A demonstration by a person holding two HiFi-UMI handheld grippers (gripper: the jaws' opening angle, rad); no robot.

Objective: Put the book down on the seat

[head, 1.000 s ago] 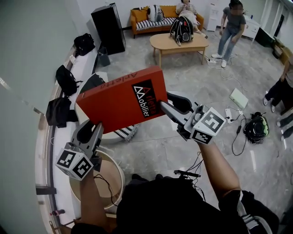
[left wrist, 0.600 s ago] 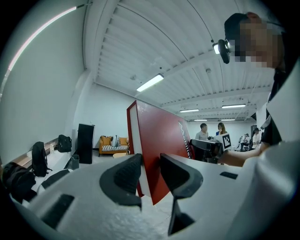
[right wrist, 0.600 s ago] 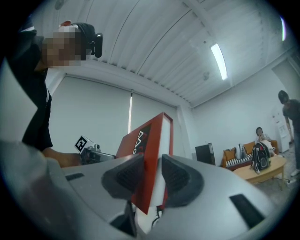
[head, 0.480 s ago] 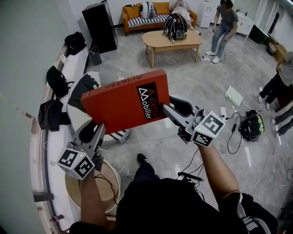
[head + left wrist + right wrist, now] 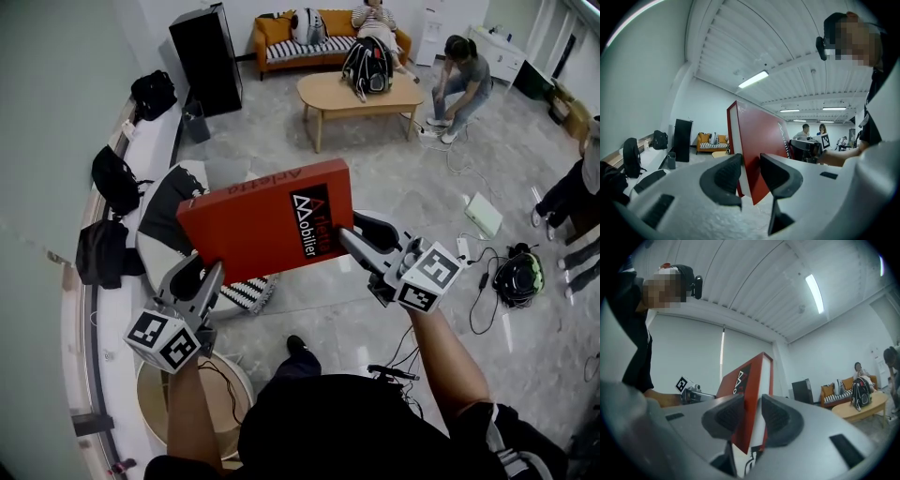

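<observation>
Hanging in the air between both grippers, the red book lies nearly flat, its cover with the white lettering turned up toward the head view. Its long axis runs from lower left to upper right there, and the lettered spine lies along the far edge. The left gripper has its jaws partly closed on the book's near left corner, the pads pressed against both faces. The right gripper clamps the opposite right end the same way. The book is above the white seat by the wall bench, clear of it; a dark garment lies on that seat. At lower left stands a round wooden tub, mostly hidden by the left arm, with a black cable trailing over it.
</observation>
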